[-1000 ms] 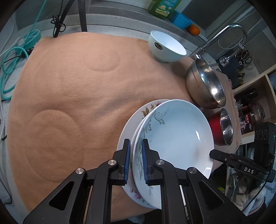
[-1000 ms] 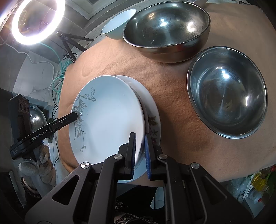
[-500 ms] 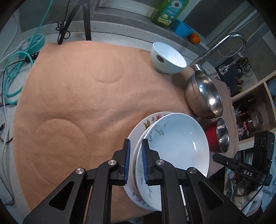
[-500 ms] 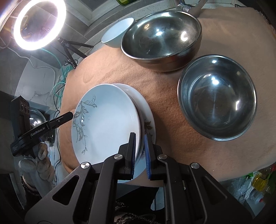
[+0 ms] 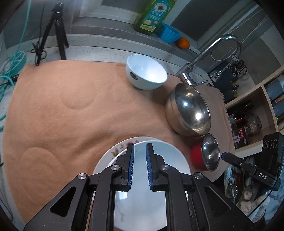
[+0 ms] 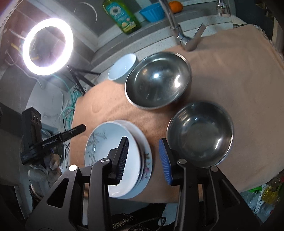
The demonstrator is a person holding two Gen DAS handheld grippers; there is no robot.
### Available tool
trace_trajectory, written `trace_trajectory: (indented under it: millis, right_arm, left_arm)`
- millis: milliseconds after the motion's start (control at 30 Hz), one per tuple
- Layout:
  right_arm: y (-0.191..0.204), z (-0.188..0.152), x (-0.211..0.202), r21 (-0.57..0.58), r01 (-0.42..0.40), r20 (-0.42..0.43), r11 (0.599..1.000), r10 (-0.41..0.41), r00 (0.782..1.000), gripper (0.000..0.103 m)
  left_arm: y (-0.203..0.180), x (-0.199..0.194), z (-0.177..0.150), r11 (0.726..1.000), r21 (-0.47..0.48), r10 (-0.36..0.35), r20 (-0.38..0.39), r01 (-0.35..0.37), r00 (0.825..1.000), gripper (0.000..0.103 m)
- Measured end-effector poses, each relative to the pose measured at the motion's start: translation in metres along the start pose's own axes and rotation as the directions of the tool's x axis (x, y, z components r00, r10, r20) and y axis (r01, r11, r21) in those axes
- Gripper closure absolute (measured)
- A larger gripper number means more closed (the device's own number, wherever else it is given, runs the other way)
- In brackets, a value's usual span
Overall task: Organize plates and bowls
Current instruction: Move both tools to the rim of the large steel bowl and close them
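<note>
Two plates are stacked at the near edge of the tan cloth (image 5: 71, 115). A white plate with a grey leaf print (image 5: 170, 156) (image 6: 104, 151) lies on a floral-rimmed plate (image 5: 115, 151) (image 6: 147, 160). My left gripper (image 5: 139, 144) hovers above the stack, shut, with only a thin gap and nothing pinched. Its tip (image 6: 83, 127) shows just off the plates' left rim. My right gripper (image 6: 142, 139) is opening; the plates' right rim lies below and between its jaws, untouched. Behind stand a large steel bowl (image 5: 193, 110) (image 6: 158, 81), a smaller red-sided steel bowl (image 5: 210, 152) (image 6: 200, 131) and a pale bowl (image 5: 147, 71) (image 6: 122, 65).
A tap (image 5: 213, 51) arches behind the large steel bowl. A green soap bottle (image 5: 154, 14), a blue cup (image 5: 168, 35) and an orange (image 5: 183, 43) sit on the back ledge. At the left are a tripod (image 5: 56, 30) and a lit ring light (image 6: 48, 46). Shelves with jars (image 5: 248, 120) stand at the right.
The right jaws, shut on the plates' right rim before, have spread apart. Both grippers have lifted and drawn back. The left jaws no longer straddle the plate's rim. The plates stay stacked on the cloth.
</note>
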State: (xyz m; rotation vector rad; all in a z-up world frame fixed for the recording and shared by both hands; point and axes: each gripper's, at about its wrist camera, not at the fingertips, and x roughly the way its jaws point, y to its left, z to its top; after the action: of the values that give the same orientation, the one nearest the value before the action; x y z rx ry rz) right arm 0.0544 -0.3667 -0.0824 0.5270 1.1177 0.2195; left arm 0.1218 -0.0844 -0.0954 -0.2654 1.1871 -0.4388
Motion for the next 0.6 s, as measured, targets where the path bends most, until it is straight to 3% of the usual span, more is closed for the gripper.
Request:
trace_trajectory:
  millis: [333, 600]
  right_arm:
    - [-0.043, 0.038, -0.003, 0.118, 0.02, 0.086, 0.993, -0.03, 0.996, 0.066]
    - [-0.065, 0.056, 0.009, 0.18, 0.033, 0.1, 0.983, -0.052, 0.994, 0.066]
  left_arm:
    - [-0.036, 0.027, 0.03, 0.998, 0.035, -0.046, -0.019, 0.047, 0.999, 0.091]
    - [-0.049, 0.047, 0.049, 0.998, 0.036, -0.059, -0.026, 0.06, 0.998, 0.091]
